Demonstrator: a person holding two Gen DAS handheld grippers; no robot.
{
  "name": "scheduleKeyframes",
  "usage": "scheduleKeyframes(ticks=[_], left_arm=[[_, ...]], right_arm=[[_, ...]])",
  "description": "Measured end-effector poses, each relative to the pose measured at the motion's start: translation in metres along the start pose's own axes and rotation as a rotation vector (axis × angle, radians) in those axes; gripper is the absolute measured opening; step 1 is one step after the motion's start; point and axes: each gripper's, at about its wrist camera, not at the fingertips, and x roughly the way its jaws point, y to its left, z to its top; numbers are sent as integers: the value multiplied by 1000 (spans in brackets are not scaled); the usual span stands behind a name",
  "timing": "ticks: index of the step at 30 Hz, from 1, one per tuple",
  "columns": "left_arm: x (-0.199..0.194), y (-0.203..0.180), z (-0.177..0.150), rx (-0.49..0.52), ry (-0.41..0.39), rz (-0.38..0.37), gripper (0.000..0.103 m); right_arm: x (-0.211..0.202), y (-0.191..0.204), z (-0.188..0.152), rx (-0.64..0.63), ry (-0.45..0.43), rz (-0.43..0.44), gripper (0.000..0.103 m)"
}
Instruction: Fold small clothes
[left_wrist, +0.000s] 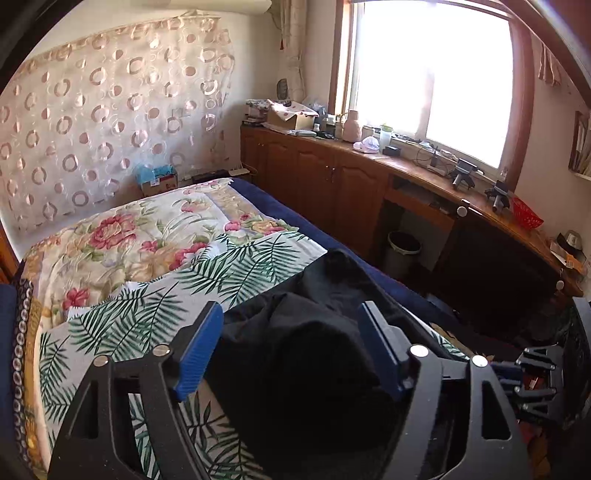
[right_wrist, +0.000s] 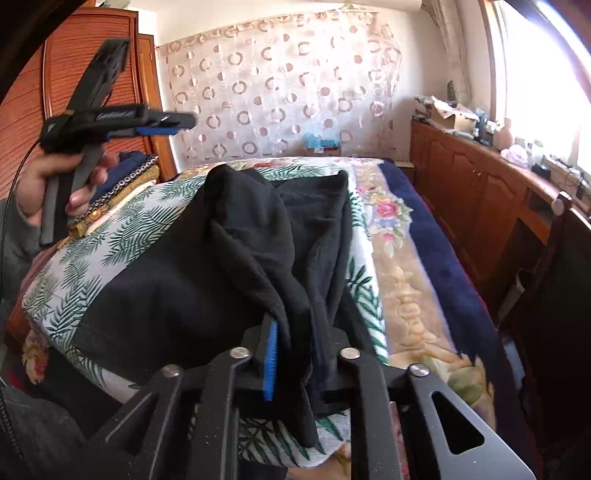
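Black garment on the bed, one claw pinching it, the other clear.

The black garment (right_wrist: 207, 266) lay bunched on the leaf-print sheet (right_wrist: 74, 266) of the bed (right_wrist: 443, 229). A raised fold sat between the narrow right claw (right_wrist: 295, 354), whose pads gripped it. The left claw (left_wrist: 288, 332) gaped wide, empty, garment beneath it; its hand (right_wrist: 55, 192) held it aloft.

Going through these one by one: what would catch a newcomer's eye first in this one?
A black garment lies rumpled on the leaf-print sheet of the bed, one fold pinched in the right gripper at the near edge. The left gripper hangs open above the same dark cloth, gripping nothing. Behind, a bright window glares over a cluttered wooden counter.
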Motion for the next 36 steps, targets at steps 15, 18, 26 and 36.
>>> scheduleKeyframes(ticks=[15,18,26,36], left_arm=[[-29,20,-37,-47,-28,70,78],[-36,18,-42,-37,-36,99,78],[-49,23,-68,-51,-39,162,78],[-54,38,-93,-104,-15,158,78]], right_arm=[[-7,33,27,-99,-83,-39,33],[-7,39,30,-118,-91,-25,33],[21,47,36,-143,-79,17,33],[52,59,63,-194,-58,94,34]])
